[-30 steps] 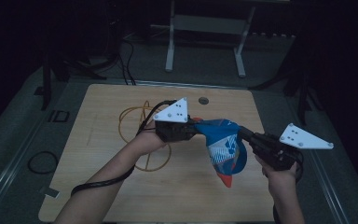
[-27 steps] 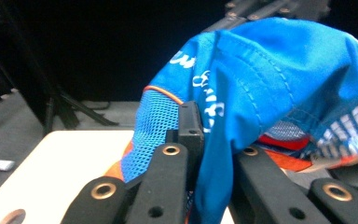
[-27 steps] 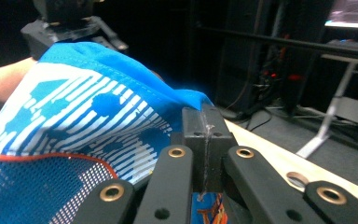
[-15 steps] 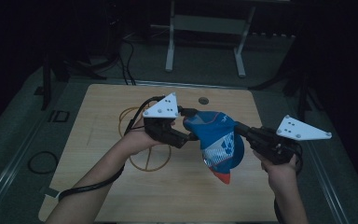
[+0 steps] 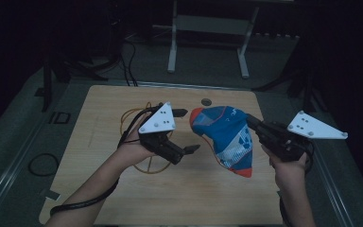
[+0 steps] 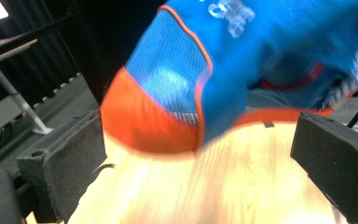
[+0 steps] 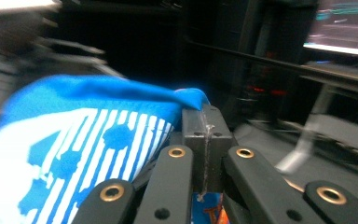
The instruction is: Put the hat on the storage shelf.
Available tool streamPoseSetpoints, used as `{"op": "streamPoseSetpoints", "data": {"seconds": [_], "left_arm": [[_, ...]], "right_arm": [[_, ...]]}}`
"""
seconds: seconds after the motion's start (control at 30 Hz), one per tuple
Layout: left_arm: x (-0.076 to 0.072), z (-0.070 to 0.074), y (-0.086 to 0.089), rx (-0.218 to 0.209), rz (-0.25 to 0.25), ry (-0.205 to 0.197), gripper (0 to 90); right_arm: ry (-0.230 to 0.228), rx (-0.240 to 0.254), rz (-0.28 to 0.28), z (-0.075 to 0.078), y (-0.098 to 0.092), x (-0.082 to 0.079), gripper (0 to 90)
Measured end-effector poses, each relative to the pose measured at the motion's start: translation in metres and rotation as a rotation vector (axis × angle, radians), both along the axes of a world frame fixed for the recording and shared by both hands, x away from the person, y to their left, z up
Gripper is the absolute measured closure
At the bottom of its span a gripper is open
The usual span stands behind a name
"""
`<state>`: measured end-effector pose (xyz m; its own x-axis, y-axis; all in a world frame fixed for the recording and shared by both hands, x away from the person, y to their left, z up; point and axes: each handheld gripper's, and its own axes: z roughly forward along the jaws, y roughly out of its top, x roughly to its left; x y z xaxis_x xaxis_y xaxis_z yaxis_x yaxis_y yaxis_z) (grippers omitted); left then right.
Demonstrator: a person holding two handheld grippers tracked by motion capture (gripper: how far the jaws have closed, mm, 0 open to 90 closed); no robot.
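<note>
So the right hand-held gripper (image 5: pixel 251 120) has its jaws pinched tight on the edge of a blue fabric sock with an orange toe and cuff trim and a white striped panel (image 5: pixel 227 137), and that sock hangs in the air over the light wooden desk (image 5: pixel 203 198), at about 3 o'clock from the desk's middle. In the right gripper view you can see the two jaws pressed flat together with a fold of the blue cloth (image 7: pixel 98 121) bunched right at their tip. The left hand-held gripper (image 5: pixel 189 130) sits at roughly 9 o'clock of the sock with its jaws spread wide, gripping nothing, just beside the sock's orange end but apart from it. The left gripper view looks straight at that orange end (image 6: pixel 144 121), which floats between the two open black jaws and above the wood, a bit blurry. Under the left hand (image 5: pixel 137 149) a loop of thin yellow cord (image 5: pixel 153 165) lies flat on the desk. A small round dark hole (image 5: pixel 206 101) sits near the desk's far edge, around 12 o'clock. No containers anywhere on the desk, as far as I can tell.
</note>
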<state>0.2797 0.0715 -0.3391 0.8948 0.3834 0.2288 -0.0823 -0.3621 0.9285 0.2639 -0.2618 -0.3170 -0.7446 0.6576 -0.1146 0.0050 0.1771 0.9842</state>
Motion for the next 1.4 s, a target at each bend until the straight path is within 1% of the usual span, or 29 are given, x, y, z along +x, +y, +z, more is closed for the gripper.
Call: {"op": "streamPoseSetpoints", "data": {"seconds": [0.03,0.07,0.1,0.17,0.2,0.23,0.3,0.33,0.37,0.4,0.47,0.5,0.53,0.57,0.6,0.63,0.67,0.73,0.8,0.83,0.9,0.97,1.0,1.03,1.1,1.13,1.3,1.33,1.4], "left_arm": [[-0.002,0.000,0.004,-0.008,0.017,-0.007,4.2],[-0.002,0.000,0.004,-0.008,0.017,-0.007,4.2],[-0.007,-0.001,0.015,-0.024,0.035,-0.022,4.2],[-0.009,-0.003,0.029,-0.041,0.048,-0.018,4.2],[-0.009,-0.003,0.029,-0.041,0.048,-0.018,4.2],[-0.011,-0.007,0.042,-0.033,0.118,-0.054,4.2],[-0.011,-0.012,0.056,-0.044,0.137,-0.020,4.2],[-0.011,-0.012,0.056,-0.044,0.137,-0.020,4.2],[-0.012,-0.015,0.063,-0.042,0.148,-0.029,4.2],[-0.014,-0.021,0.076,-0.052,0.174,-0.020,4.2],[-0.015,-0.023,0.082,-0.060,0.186,-0.013,4.2],[-0.016,-0.028,0.092,-0.075,0.200,0.004,4.2],[-0.016,-0.029,0.097,-0.094,0.193,0.024,4.2],[-0.018,-0.031,0.101,-0.087,0.212,0.017,4.2],[-0.018,-0.031,0.101,-0.087,0.212,0.017,4.2],[-0.020,-0.034,0.106,-0.078,0.233,-0.005,4.2],[-0.021,-0.038,0.113,-0.085,0.248,0.008,4.2],[-0.025,-0.044,0.120,-0.098,0.298,-0.026,4.2],[-0.025,-0.044,0.120,-0.098,0.298,-0.026,4.2],[-0.026,-0.055,0.132,-0.098,0.325,-0.004,4.2],[-0.026,-0.064,0.137,-0.090,0.348,-0.004,4.2],[-0.026,-0.074,0.142,-0.077,0.372,0.011,4.2],[-0.026,-0.079,0.145,-0.086,0.378,0.022,4.1],[-0.026,-0.084,0.148,-0.078,0.390,0.026,4.2],[-0.026,-0.093,0.154,-0.095,0.402,0.049,4.2],[-0.026,-0.099,0.156,-0.107,0.407,0.058,4.2],[-0.030,-0.123,0.168,-0.124,0.463,0.037,4.2],[-0.032,-0.128,0.171,-0.131,0.485,0.014,4.1],[-0.034,-0.137,0.177,-0.141,0.506,0.018,4.1]], "right_arm": [[0.004,0.010,0.016,0.001,0.000,0.002,90.0],[0.004,0.013,0.006,0.001,0.001,0.003,90.0],[0.006,0.010,-0.003,0.003,0.001,0.004,90.0],[0.012,0.035,0.010,0.005,0.001,0.008,90.0],[0.011,0.037,0.000,0.006,0.001,0.010,90.0],[0.014,0.038,0.002,0.007,0.002,0.013,90.0],[0.029,0.057,0.014,0.009,0.003,0.018,90.0],[0.024,0.034,0.009,0.011,0.006,0.019,90.0],[0.024,0.034,0.009,0.011,0.006,0.019,90.0],[0.030,0.031,0.022,0.014,0.011,0.022,90.0],[0.036,0.025,0.025,0.017,0.016,0.026,90.0],[0.045,0.033,0.035,0.019,0.018,0.028,90.0],[0.051,0.043,0.043,0.021,0.021,0.030,90.0],[0.042,0.025,0.029,0.023,0.025,0.031,90.0],[0.042,0.025,0.029,0.023,0.025,0.031,90.0],[0.050,0.040,0.048,0.029,0.033,0.036,90.0],[0.052,0.047,0.053,0.031,0.036,0.037,90.0],[0.054,0.040,0.064,0.037,0.045,0.041,90.0],[0.062,0.049,0.075,0.039,0.050,0.043,90.0],[0.046,0.014,0.062,0.043,0.063,0.045,90.0],[0.057,0.030,0.087,0.045,0.073,0.048,90.0],[0.036,-0.005,0.064,0.048,0.085,0.049,90.0],[0.043,0.000,0.073,0.049,0.089,0.050,90.0],[0.051,0.012,0.088,0.049,0.093,0.052,90.0],[0.030,-0.016,0.068,0.052,0.102,0.051,90.0],[0.032,-0.012,0.075,0.052,0.106,0.052,90.0],[0.051,-0.010,0.095,0.053,0.121,0.058,90.0],[0.049,-0.017,0.094,0.053,0.125,0.059,90.0],[0.052,-0.028,0.099,0.053,0.131,0.060,90.0]]}}
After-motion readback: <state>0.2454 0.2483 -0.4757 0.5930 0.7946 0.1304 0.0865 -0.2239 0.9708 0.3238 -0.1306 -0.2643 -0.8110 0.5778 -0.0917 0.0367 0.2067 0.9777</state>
